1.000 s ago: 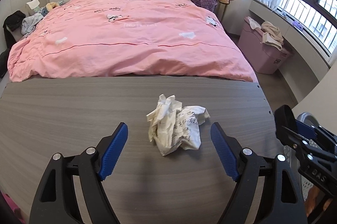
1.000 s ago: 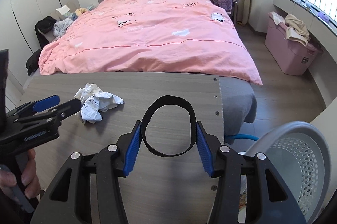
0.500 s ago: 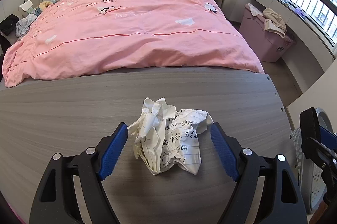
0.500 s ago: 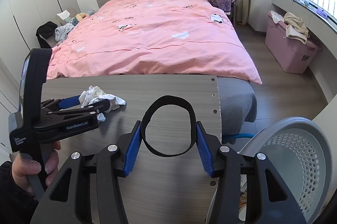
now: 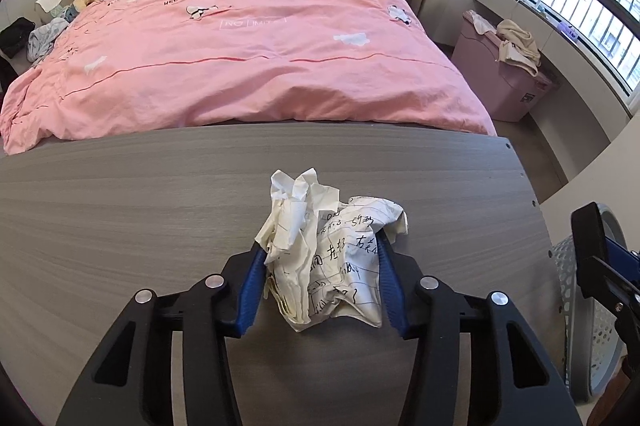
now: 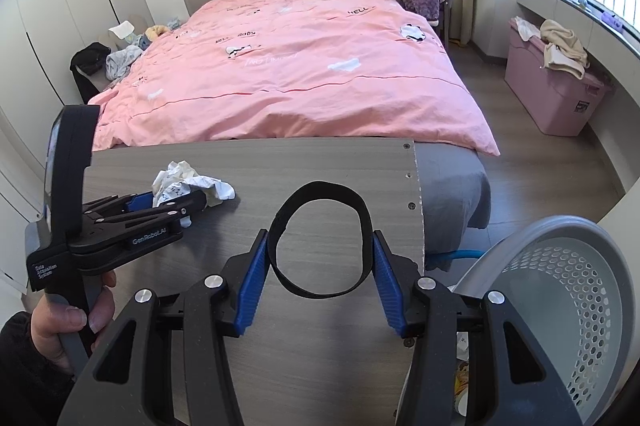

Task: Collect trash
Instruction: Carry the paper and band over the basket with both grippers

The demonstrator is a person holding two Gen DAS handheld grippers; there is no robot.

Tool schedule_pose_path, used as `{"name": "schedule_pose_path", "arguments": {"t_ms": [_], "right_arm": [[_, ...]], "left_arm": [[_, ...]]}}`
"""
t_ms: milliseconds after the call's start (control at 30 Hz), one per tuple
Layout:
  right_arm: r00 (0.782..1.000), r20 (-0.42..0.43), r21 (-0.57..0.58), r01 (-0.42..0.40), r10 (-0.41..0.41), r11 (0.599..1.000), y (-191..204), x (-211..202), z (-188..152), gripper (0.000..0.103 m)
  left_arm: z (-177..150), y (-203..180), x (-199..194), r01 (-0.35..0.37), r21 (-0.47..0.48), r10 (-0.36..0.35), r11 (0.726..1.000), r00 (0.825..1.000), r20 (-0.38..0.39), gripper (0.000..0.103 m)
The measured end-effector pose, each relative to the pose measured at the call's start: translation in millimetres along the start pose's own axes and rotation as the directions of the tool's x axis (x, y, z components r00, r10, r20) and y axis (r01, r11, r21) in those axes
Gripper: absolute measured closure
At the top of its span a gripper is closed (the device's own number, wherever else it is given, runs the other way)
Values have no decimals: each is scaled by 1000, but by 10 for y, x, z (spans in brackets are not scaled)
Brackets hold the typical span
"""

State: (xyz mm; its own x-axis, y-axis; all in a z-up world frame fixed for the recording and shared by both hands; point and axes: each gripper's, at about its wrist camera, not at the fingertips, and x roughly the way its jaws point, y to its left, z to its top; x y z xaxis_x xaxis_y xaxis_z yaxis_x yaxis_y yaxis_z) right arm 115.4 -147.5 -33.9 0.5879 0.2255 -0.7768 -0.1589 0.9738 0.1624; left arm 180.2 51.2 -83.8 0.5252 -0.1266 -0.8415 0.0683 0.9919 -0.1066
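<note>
The left gripper (image 5: 320, 282) was closing, blue pads already touching the crumpled paper (image 5: 332, 258) on the grey table (image 5: 120, 226), while the right gripper (image 6: 318, 266) pinched a black band (image 6: 320, 238), the basket (image 6: 560, 298) waiting at four o'clock to receive both.
</note>
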Motion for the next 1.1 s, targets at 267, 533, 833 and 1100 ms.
{"name": "schedule_pose_path", "arguments": {"t_ms": [267,533,833,1100], "right_arm": [[1000,19,6,2,-2,1000,-1,-132,-70,54],[998,57,36,15,-17,999,-94,-392,-197,54],[991,102,106,80,-90,991,-520,-793,-425,54],[973,122,197,169,-195,966,-1123,-1192,-753,54]], "left_arm": [[-118,-101,-466,-11,31,8,999,996,92,54],[-233,-335,-836,-4,81,-9,997,988,155,54],[-356,-987,-1057,62,199,-99,978,978,182,54],[-480,-1776,-1059,123,317,-180,940,971,157,54]]}}
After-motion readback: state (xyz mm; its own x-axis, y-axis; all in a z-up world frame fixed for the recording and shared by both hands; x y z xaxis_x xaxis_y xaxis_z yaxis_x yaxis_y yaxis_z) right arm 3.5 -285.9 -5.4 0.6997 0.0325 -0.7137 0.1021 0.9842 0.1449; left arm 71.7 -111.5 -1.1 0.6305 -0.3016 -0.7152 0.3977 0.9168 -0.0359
